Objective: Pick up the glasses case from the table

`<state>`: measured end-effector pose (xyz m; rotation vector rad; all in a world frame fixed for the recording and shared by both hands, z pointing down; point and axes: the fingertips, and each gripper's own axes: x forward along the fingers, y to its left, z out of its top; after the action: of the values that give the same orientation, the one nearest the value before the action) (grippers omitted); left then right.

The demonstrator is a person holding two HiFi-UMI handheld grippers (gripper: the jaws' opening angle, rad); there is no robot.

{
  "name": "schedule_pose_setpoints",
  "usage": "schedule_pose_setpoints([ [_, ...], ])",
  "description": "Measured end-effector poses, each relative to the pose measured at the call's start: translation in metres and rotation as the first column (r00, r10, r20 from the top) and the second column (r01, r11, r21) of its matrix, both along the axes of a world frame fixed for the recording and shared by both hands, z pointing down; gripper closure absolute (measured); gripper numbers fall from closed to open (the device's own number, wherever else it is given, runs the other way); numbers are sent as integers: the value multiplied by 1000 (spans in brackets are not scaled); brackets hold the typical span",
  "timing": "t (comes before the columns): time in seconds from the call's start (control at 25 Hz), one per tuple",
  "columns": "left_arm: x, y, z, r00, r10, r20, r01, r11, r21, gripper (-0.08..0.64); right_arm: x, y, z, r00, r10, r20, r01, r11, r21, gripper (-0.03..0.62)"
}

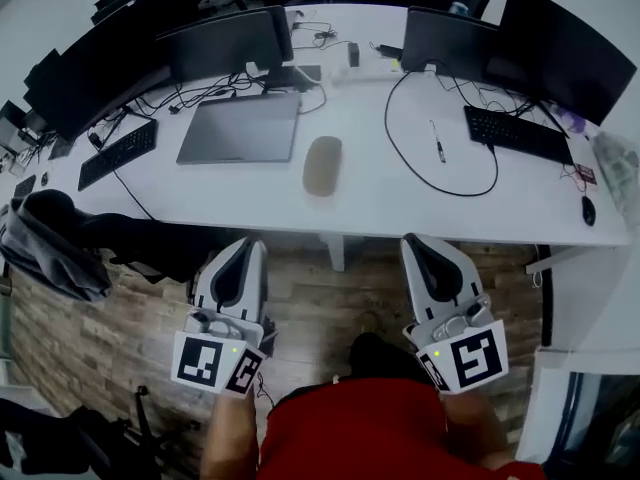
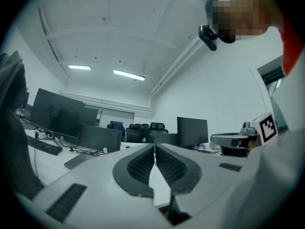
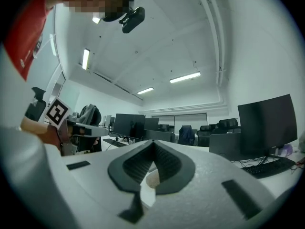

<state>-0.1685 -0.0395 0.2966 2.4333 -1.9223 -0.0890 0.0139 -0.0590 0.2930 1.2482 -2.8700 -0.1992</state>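
The glasses case (image 1: 322, 165) is a beige oval pouch lying flat near the middle of the white table (image 1: 400, 193), just right of a grey laptop. Both grippers hang below the table's front edge, over the wood floor, and point towards the table. My left gripper (image 1: 247, 244) is shut with nothing in it, its ribbed pads meeting at the tips (image 2: 155, 147). My right gripper (image 1: 418, 240) is also shut and empty (image 3: 153, 142). A beige bit of the case (image 3: 151, 179) shows through the gap behind the right pads, well ahead of them. Neither gripper touches the case.
A closed grey laptop (image 1: 240, 128) lies left of the case. A looping black cable (image 1: 440, 183) and a pen (image 1: 437, 140) lie to its right. Keyboards (image 1: 118, 153) (image 1: 518, 133), monitors (image 1: 225, 43) and a mouse (image 1: 588, 210) ring the table. A chair with a dark jacket (image 1: 55, 248) stands at the left.
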Motion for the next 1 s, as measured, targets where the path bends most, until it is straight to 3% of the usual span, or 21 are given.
schedule_pose_setpoints([
  [0.32,22,-123,32,997,-83,9,83,990,-114,538,31,-112,19,999,-48,-5,48,998,-50,588],
  [0.4,23,-143,42,996,-88,17,89,986,-144,434,35,-127,24,999,-43,0,43,997,-66,588],
  [0.6,24,-190,75,998,-60,37,66,977,-202,348,44,-151,37,1000,-16,-6,15,995,-98,588],
  [0.84,28,-243,126,997,-40,61,59,932,-356,244,43,-169,43,1000,13,-23,-16,993,-121,588],
  [1.0,29,-270,168,996,-20,91,62,870,-488,213,41,-179,50,999,30,-35,-35,989,-141,588],
])
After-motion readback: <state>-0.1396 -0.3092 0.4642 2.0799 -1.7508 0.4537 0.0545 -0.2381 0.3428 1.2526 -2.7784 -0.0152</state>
